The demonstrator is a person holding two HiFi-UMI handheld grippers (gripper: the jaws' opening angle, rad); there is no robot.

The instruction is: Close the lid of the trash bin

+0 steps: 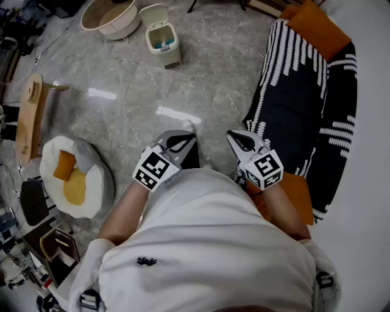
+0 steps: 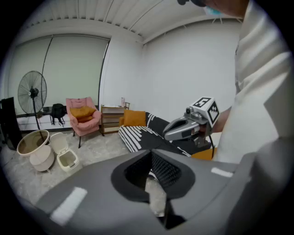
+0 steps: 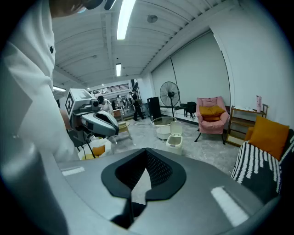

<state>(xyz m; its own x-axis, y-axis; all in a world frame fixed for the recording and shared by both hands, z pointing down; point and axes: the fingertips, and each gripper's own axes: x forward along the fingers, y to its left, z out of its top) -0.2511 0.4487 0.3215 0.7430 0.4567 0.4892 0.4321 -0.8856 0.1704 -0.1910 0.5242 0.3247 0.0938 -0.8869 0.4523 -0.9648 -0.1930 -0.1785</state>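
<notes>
Standing well apart from the bin (image 1: 164, 44), the person held both grippers low, just in front of the white shirt (image 1: 207, 244). The left gripper (image 1: 184, 136) and the right gripper (image 1: 237, 141) each had the jaws pressed together, with nothing between them. The bin stood on the floor (image 1: 201, 73) far ahead and a little to the left, near a round basin (image 1: 109, 17). Its lid (image 1: 153, 14) was tilted up at the far side, so the inside lay open. By my judgement the left gripper was slightly the nearer one, but either would need a long way forward first. The lid should then be pushed from behind, down and toward the person. The hinge was too small to make out, and the shirt hid the floor under the grippers.
</notes>
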